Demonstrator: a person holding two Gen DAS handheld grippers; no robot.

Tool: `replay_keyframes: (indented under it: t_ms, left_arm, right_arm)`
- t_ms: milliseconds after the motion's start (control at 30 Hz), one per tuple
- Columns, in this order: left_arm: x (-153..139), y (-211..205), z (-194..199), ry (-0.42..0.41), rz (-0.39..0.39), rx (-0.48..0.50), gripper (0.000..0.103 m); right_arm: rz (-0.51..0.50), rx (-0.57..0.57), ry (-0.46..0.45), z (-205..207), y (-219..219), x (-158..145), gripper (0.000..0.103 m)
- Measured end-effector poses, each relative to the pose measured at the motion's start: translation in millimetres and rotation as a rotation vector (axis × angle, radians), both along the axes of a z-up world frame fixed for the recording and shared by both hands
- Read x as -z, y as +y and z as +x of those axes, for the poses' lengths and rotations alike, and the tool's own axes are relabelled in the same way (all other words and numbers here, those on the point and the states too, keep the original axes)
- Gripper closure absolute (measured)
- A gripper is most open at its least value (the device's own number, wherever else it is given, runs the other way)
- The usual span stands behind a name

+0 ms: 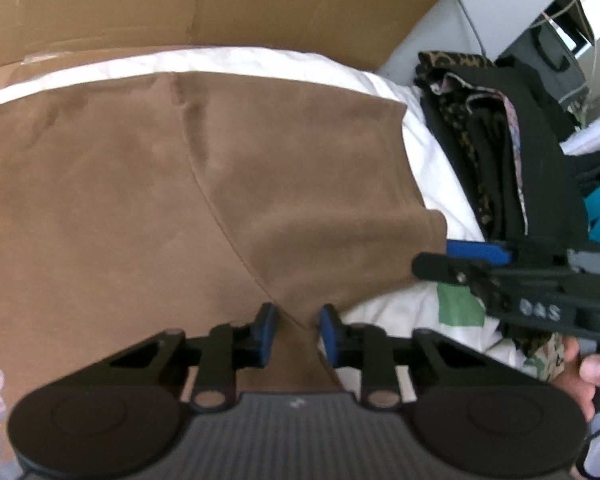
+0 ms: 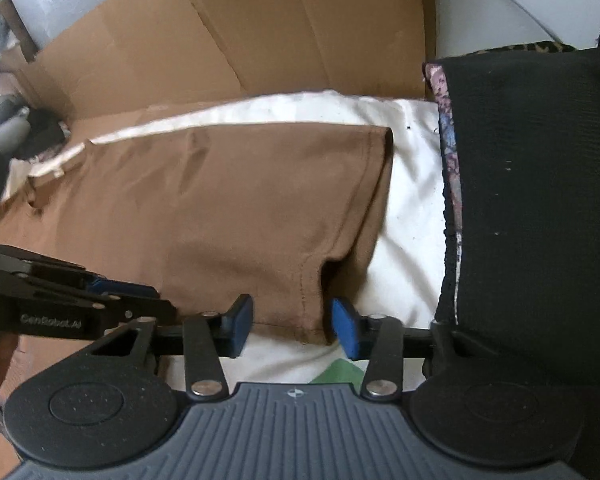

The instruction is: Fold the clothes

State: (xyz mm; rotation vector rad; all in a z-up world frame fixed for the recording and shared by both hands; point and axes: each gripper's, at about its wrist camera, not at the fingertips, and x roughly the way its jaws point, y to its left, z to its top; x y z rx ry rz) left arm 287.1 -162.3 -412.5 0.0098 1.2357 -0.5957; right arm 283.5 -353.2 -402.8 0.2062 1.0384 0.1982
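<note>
Left gripper [image 1: 297, 334] half open over near edge of brown shirt [image 1: 180, 200], cloth between pads, grip not clear. Shirt flat on white sheet [image 2: 412, 200]. Right gripper [image 2: 292, 326] half open astride sleeve hem.

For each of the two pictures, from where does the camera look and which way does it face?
Left wrist: sits on the left gripper, looking steeply down at the brown T-shirt; the right gripper and a hand show.
Right wrist: sits on the right gripper, facing down at the shirt's sleeve; the left gripper shows.
Shared: shirt, white sheet, cardboard sheet, stack of dark folded clothes.
</note>
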Motion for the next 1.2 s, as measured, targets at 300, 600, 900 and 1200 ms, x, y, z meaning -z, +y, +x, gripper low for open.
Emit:
replay_keyframes:
  t_ms: [300, 600, 900, 1200]
  left_arm:
    - [-5, -3, 1, -0.020, -0.014, 0.005, 0.080]
    - [5, -11, -3, -0.043, 0.016, 0.027, 0.080]
    - [6, -5, -2, -0.033, -0.010, 0.019, 0.080]
    - [8, 6, -2, -0.021, -0.059, 0.008, 0.080]
  right_arm:
    - [-0.039, 0.006, 0.054, -7, -5, 11, 0.101]
    - [-0.168, -0.017, 0.061, -7, 3, -8, 0.095]
    - [-0.123, 0.038, -0.034, 12, -6, -22, 0.069]
    - [-0.128, 0.110, -0.034, 42, 3, 5, 0.069]
